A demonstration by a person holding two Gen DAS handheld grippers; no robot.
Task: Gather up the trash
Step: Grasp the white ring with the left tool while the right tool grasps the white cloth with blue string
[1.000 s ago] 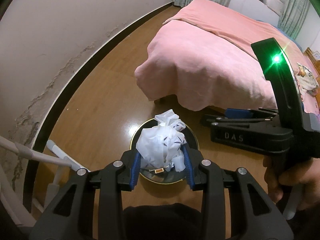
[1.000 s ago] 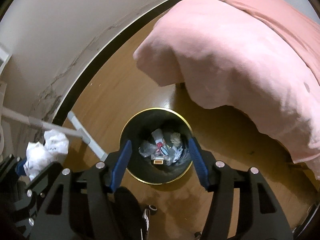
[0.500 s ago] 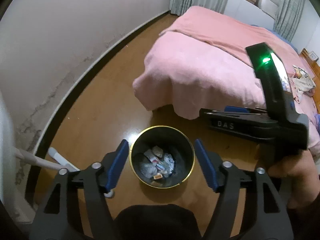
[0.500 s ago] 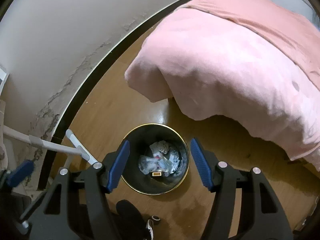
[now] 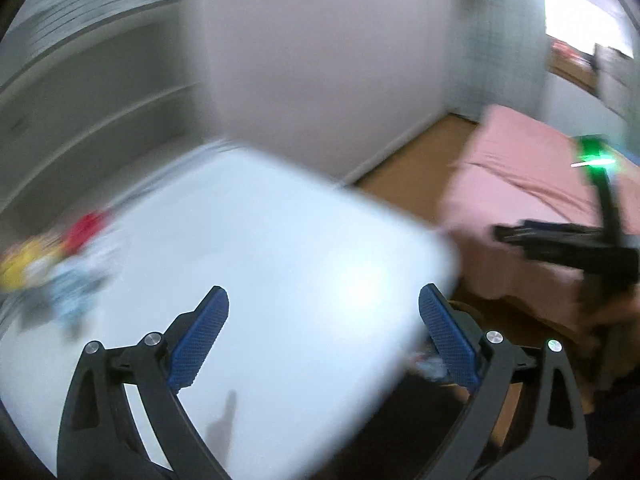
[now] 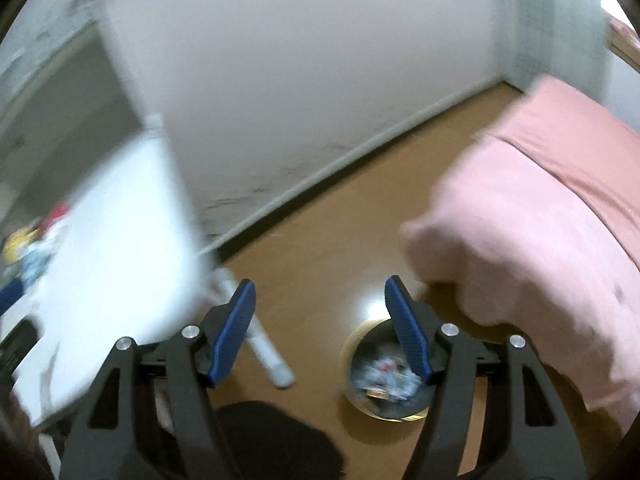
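The left gripper [image 5: 323, 334] stands with its blue-padded jaws spread wide and nothing between them, held above a white table [image 5: 280, 264] that fills most of the left wrist view. Both views are smeared by motion blur, so fine detail is lost. At the table's far left edge lies a small heap of trash [image 5: 52, 264]: a red piece, a yellow piece and some pale blue-white wrappers, all too blurred to name, and any print on them cannot be read.

The right gripper [image 6: 320, 302] is likewise wide apart and empty, held over the brown wooden floor [image 6: 320, 232]. Just beyond and below its right finger sits the round black trash bin [image 6: 352, 360] with a gold rim, holding crumpled wrappers [image 6: 384, 374] whose labels are too blurred to read. The bin stands on the floor near the corner of a bed draped in a pink blanket [image 6: 540, 220]. A white table leg [image 6: 264, 344] slants across the floor beside the left finger.

In the left wrist view the right gripper [image 5: 560, 246] shows from the side as a dark body with a green light on its upright part; no lettering on it is legible here
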